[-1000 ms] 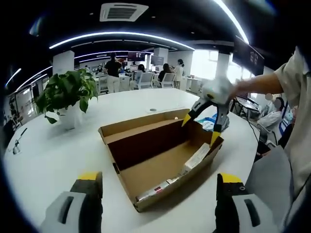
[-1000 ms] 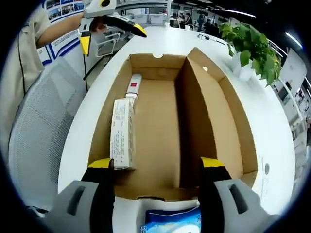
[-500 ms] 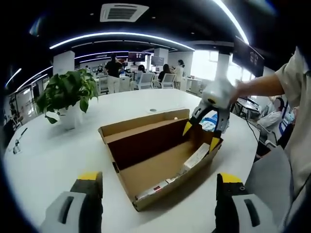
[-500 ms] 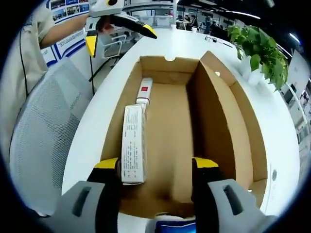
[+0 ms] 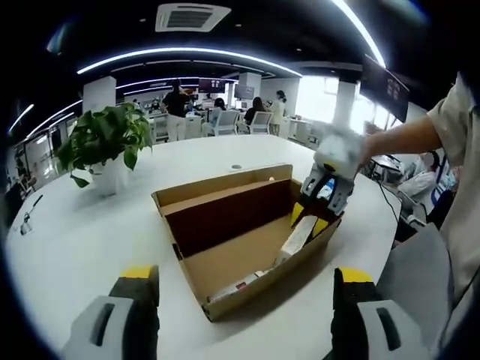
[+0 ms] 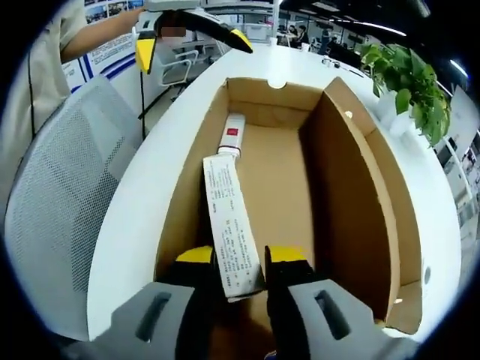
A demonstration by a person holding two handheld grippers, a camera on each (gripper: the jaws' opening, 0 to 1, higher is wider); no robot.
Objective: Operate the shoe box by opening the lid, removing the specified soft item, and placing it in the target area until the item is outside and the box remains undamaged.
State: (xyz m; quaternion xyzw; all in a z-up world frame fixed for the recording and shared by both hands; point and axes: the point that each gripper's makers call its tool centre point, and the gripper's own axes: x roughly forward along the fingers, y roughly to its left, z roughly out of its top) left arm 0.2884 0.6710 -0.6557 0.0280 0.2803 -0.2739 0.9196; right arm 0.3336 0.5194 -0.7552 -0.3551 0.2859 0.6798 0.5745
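Note:
An open cardboard shoe box [image 5: 225, 259] sits on the round white table, its lid [image 6: 352, 187] standing up along one side. A long white carton [image 6: 231, 225] lies inside against the box wall [image 6: 180, 195], with a white tube with a red label [image 6: 232, 135] beyond it. My right gripper [image 6: 241, 255] is down in the box, shut on the near end of the carton. In the left gripper view that gripper [image 5: 315, 217] holds the carton [image 5: 296, 238] tilted up. My left gripper [image 5: 244, 274] hangs wide open before the box and also appears far off [image 6: 191, 37].
A potted plant [image 5: 101, 146] stands on the table [image 5: 75, 232] left of the box. A grey mesh chair [image 6: 67, 195] is beside the table edge. A person's sleeve [image 5: 457, 127] is at the right. People and desks fill the far office.
My right gripper has gone down into the box and shut on the white carton, whose near end now tilts up. The left gripper stays open and still.

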